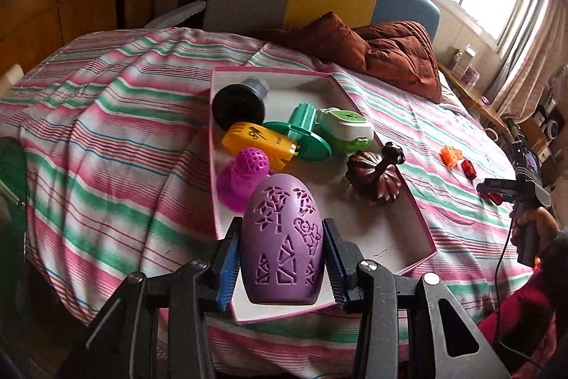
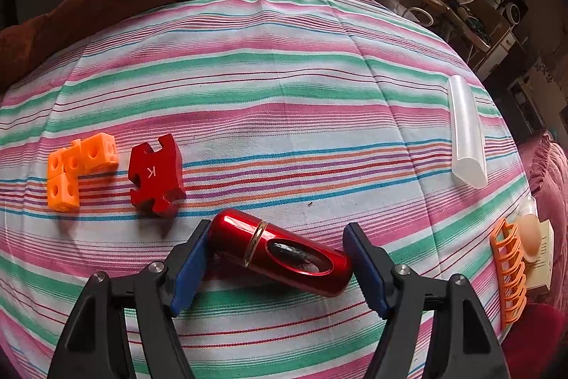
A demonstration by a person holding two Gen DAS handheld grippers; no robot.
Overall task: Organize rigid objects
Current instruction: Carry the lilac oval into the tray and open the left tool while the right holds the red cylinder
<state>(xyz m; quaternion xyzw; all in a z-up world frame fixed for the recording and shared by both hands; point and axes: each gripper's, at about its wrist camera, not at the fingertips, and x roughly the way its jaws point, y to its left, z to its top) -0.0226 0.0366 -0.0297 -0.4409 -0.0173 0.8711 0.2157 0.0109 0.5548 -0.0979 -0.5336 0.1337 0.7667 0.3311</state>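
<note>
My left gripper (image 1: 282, 258) is shut on a purple egg-shaped shell (image 1: 282, 240) with cut-out patterns, holding it over the near end of a pink-rimmed white box (image 1: 422, 222). The box holds a black and grey cylinder (image 1: 239, 100), a yellow piece (image 1: 257, 142), a green spool (image 1: 301, 134), a green-white device (image 1: 346, 128), a magenta perforated piece (image 1: 243, 176) and a dark brown pumpkin-shaped lid (image 1: 372, 174). My right gripper (image 2: 277, 258) is open around a red metallic capsule (image 2: 280, 251) lying on the striped bedsheet (image 2: 284, 77); the left pad is close to its end.
Orange linked cubes (image 2: 80, 171) and a red puzzle piece marked K (image 2: 156, 174) lie left of the capsule. A translucent tube (image 2: 467, 130), an orange hair claw (image 2: 509, 272) and a small boxed item (image 2: 538, 244) lie right. A brown quilt (image 1: 387, 54) is at the bed's head.
</note>
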